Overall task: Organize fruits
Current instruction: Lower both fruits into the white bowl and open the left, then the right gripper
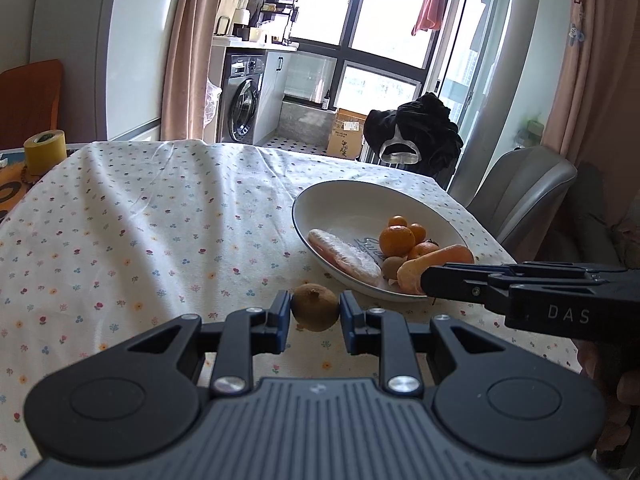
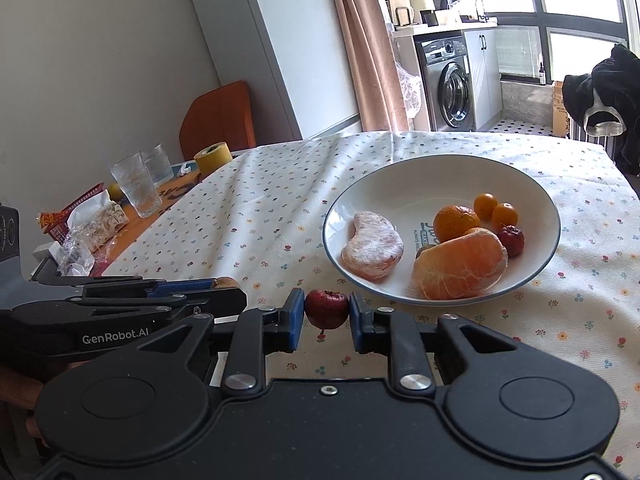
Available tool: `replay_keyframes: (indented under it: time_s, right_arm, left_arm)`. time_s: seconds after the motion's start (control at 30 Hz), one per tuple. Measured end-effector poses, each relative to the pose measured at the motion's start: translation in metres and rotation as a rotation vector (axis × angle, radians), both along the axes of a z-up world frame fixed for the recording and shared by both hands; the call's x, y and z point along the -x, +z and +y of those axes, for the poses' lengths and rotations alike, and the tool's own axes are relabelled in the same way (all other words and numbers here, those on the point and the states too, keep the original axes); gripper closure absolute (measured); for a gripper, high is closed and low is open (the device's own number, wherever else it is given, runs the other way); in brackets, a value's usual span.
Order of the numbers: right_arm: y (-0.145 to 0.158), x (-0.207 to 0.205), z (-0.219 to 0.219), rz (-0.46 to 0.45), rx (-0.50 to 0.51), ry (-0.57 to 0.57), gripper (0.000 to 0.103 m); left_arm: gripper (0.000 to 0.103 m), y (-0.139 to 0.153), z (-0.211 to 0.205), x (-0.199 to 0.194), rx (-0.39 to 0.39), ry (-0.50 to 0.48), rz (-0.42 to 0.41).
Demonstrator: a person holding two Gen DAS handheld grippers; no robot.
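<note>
Fingers [image 1: 282, 312] of the left gripper [image 1: 315, 310] clasp a brown kiwi [image 1: 315, 307] just above the flowered cloth of the desk [image 1: 140, 220], near the white bowl [image 1: 340, 200]. The right gripper [image 2: 327, 312] pinches a small dark red fruit [image 2: 326, 309] between its blue pads, close to the bowl's near rim. Already in the bowl lie two large peeled citrus segments, one plastic-wrapped [image 2: 373, 250] and one bare [image 2: 460, 264], with a mandarin [image 2: 456, 222], two kumquats [image 2: 495, 206], another red fruit [image 2: 511, 240] and a second kiwi [image 1: 392, 267]. The sorting looks nearly finished: both held fruits remain to be set inside, and no other loose fruit shows on the cloth.
</note>
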State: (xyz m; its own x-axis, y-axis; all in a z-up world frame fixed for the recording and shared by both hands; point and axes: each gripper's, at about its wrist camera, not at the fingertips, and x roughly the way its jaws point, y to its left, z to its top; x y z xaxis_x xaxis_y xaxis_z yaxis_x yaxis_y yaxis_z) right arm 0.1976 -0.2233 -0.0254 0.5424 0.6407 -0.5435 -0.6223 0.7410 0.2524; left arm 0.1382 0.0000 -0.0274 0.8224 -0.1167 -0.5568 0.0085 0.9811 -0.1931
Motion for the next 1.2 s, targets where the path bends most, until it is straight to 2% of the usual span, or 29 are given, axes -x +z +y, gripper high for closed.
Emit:
replay_keyframes:
  time_s: [0.43,0.9,1.13,1.2]
  right_arm:
    - [0.025,-0.007,-0.017,-0.081,-0.026,-0.040,0.081]
    - [0.027,-0.030,-0.040,-0.099,-0.057,-0.105,0.081]
    - [0.027,-0.039,-0.049,-0.102,-0.072,-0.124,0.081]
    - [0.027,-0.042,-0.051,-0.099,-0.076,-0.130,0.081]
  left_arm:
    - [0.078,0.012,-0.011,-0.025,-0.024,-0.018,-0.019]
    - [0.078,0.012,-0.034,-0.056,-0.049,-0.065,-0.008]
    - [0.078,0.007,-0.044,-0.071,-0.034,-0.086,0.008]
    - [0.074,0.007,-0.044,-0.073,-0.022,-0.084,0.002]
